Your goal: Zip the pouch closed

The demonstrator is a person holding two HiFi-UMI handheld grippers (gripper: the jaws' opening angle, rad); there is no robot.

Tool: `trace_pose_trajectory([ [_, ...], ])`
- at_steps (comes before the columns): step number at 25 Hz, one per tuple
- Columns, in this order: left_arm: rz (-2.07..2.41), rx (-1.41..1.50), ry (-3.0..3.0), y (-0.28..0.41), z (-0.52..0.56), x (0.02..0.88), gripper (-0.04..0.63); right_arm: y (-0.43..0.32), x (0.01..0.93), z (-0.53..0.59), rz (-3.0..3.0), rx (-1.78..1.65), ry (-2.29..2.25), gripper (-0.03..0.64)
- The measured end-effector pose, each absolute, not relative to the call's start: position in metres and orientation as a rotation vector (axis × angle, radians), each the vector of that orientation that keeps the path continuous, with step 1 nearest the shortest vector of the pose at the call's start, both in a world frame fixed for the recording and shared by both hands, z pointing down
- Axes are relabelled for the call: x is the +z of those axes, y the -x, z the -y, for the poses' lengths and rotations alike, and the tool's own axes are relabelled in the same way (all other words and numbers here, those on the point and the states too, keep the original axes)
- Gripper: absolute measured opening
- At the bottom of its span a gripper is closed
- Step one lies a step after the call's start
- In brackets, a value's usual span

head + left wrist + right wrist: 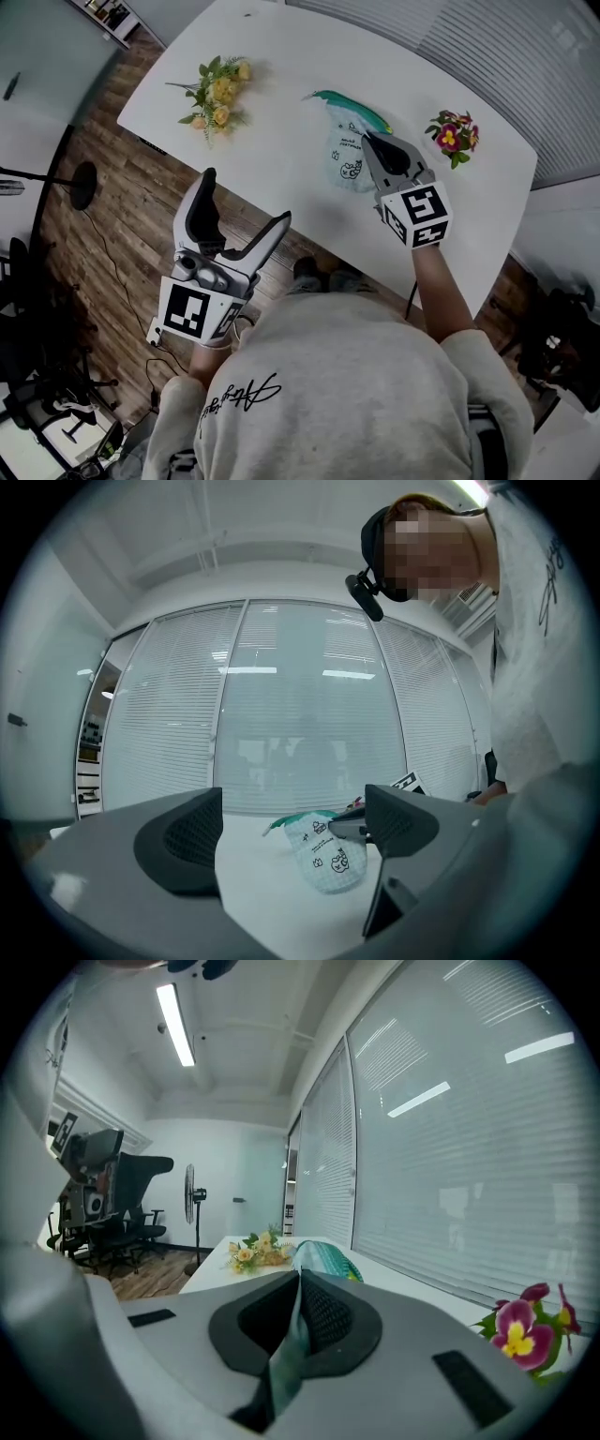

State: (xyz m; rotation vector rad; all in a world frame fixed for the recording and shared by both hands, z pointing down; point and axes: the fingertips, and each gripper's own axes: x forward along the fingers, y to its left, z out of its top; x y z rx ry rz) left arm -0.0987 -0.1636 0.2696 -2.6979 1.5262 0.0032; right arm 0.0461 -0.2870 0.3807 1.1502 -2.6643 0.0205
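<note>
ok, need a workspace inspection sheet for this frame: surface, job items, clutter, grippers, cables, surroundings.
Surface: white table, rounded corners.
Job's things: pouch, pale with teal top, pinched at one edge; whether it is zipped cannot be told.
Clutter: yellow flower bunch and pink flower sprig, both apart from the pouch.
Grippers: right hand-held gripper shut on pouch; left hand-held gripper open, empty, off the table's near edge.
Cables: thin black cable on the wood floor.
Surroundings: blinds, office chairs, standing fan.
</note>
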Motion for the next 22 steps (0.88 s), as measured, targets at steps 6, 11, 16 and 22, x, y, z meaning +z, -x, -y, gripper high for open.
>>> trace_pose_trajectory([
  [6,-1.527,-0.012,2.707,0.095,0.167,0.27,0.456,-0.049,0.348,0.274,2.76,-0.004,-1.146,0.006],
  [11,-1.537,-0.028,2.713,0.095,0.171,0.272,0.456,-0.047,0.322,0.262,2.841,-0.045,-1.102,0.006],
  [16,-1.531,-0.027,2.71,0.094,0.173,0.271,0.456,-0.041,0.299,0.247,2.913,-0.082,-1.028,0.006],
  [22,-1.518,-0.032,2.696,0.096,0.18,0.267,0.456,-0.038,0.283,0.234,2.961,-0.123,-0.978,0.006],
])
